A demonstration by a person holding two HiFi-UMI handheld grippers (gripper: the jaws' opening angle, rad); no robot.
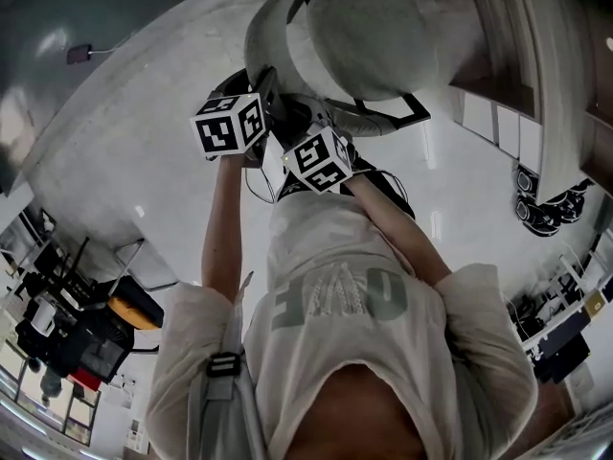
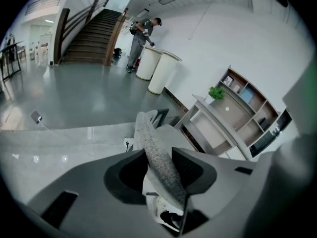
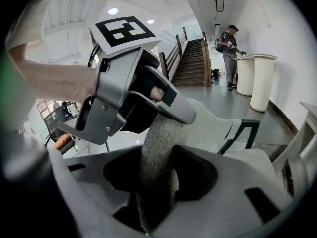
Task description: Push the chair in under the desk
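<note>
I have both claws clamped on the top edge of the chair's (image 1: pixel 369 32) grey fabric backrest (image 2: pixel 157 155). The left gripper (image 2: pixel 161 171) is part-way closed, its pads pressing on either face of the padded rim. The right gripper (image 3: pixel 156 175) is set the same way, just beside it on the same edge. Holding with 2 grips side by side should keep the chair from swivelling when I push, and the high hold gives me leverage without stooping. The chair stands on the pale floor with its seat (image 1: pixel 383 56) turned towards the desk (image 2: pixel 220 117), near it but, as far as I can judge, not yet tucked under. Next is a straight, even shove forward.
</note>
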